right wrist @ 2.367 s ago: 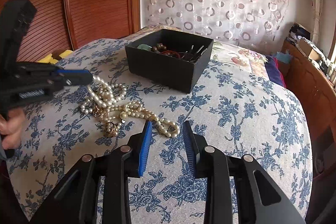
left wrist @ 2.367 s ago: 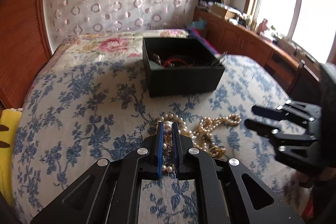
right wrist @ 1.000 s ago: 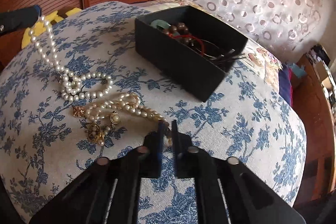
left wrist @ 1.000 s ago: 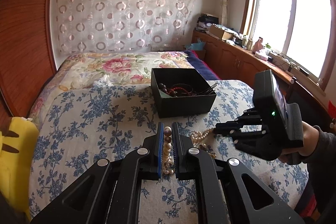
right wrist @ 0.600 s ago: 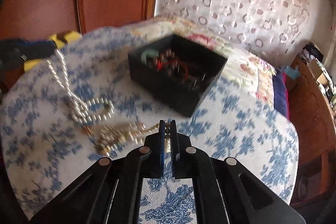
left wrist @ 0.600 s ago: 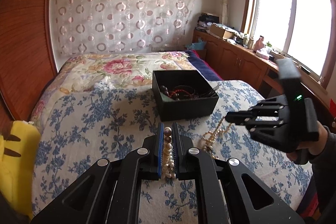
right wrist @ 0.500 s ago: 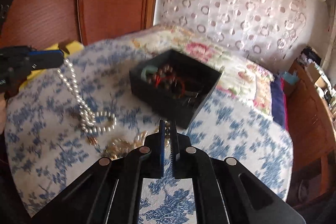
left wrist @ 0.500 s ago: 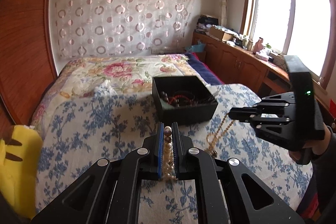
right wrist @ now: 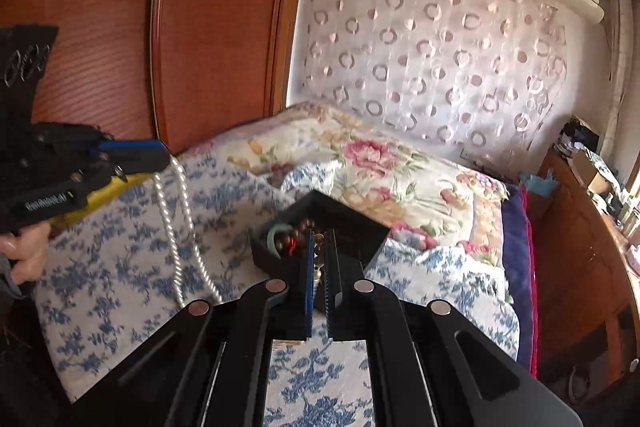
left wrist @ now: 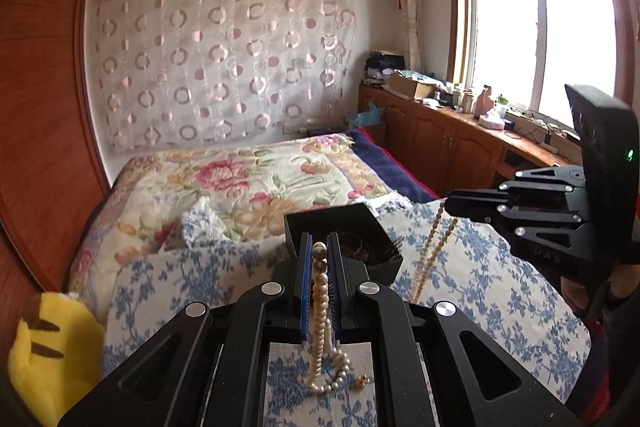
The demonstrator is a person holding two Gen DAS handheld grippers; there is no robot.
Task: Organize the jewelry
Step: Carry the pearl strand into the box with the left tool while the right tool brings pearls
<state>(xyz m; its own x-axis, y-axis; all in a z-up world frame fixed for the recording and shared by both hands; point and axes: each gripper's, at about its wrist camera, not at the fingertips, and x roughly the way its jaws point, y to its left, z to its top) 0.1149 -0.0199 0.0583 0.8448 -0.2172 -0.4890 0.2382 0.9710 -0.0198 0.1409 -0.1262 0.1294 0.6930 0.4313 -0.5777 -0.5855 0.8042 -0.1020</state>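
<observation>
Fingers (left wrist: 305, 283) of the left gripper (left wrist: 319, 247) are pressed together on a white pearl necklace (left wrist: 320, 299), and the right gripper (right wrist: 319, 251) has its own pair clamped on a cream bead necklace (left wrist: 430, 251); both are lifted high, likely so the two strands hang apart instead of lying in one knot.

Below them spreads the bed (left wrist: 480, 279) with its blue flowered cover, a soft surface where loose beads would sink into folds, which is probably why the jewelry is carried rather than dragged. On it sits the black box (right wrist: 360, 227), open-topped and already holding dark beads, a red loop and a greenish ring; it stands ahead of both grippers, so it looks like the place where each strand is meant to go.

From the left gripper the white pearl necklace falls as a doubled line, and its lower end seems to rest on the cover beside a small gold piece (left wrist: 362, 381). Whether that piece is tied to either strand cannot be told. Lowering one strand at a time into the box should keep them from tangling
</observation>
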